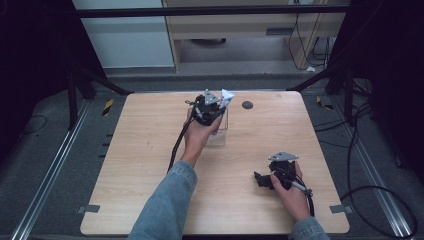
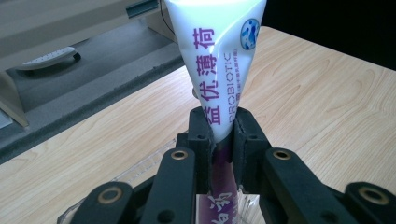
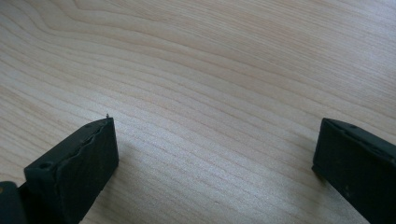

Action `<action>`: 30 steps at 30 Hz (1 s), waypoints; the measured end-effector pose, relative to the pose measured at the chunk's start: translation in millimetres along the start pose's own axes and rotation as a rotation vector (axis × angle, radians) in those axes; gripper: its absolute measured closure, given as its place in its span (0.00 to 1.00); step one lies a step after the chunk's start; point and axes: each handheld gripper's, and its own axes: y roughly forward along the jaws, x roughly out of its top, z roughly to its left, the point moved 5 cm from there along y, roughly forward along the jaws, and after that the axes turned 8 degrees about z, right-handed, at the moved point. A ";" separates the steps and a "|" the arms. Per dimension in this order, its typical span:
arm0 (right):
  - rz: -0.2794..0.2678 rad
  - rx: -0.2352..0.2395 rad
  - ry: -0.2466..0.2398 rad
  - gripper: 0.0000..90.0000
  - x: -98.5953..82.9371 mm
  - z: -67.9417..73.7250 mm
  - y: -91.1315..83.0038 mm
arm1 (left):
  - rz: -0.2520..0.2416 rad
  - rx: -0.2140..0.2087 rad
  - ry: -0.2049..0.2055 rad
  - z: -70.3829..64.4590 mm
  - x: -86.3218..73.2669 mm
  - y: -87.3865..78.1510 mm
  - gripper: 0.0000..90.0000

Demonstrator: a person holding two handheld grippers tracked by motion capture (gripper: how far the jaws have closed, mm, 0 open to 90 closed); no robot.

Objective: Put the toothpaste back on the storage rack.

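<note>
High view: near the table's (image 1: 150, 200) front edge the right gripper (image 1: 261, 180) rests with jaws wide apart, holding nothing. Farther back, the left gripper (image 2: 223, 135) pinches a white tube (image 2: 215, 56) upright over a clear box (image 1: 220, 135).

One toothpaste tube (image 2: 219, 60), one clear box (image 1: 220, 131), seemingly; two hand-held grippers.

White tube (image 2: 212, 42) purple lettering, pale woodgrain table (image 3: 210, 70)
</note>
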 end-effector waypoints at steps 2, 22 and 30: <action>0.000 0.000 0.000 0.00 0.0 0.0 0.0 | 0.002 0.002 -0.004 0.0 -0.5 0.9 0.88; 0.000 0.000 -0.001 0.00 0.0 -0.1 0.0 | 0.053 -0.002 -0.016 -3.8 -5.0 10.0 0.88; 0.000 0.000 -0.002 0.00 0.1 -0.1 0.0 | 0.065 0.006 -0.010 -4.5 -3.7 7.9 0.88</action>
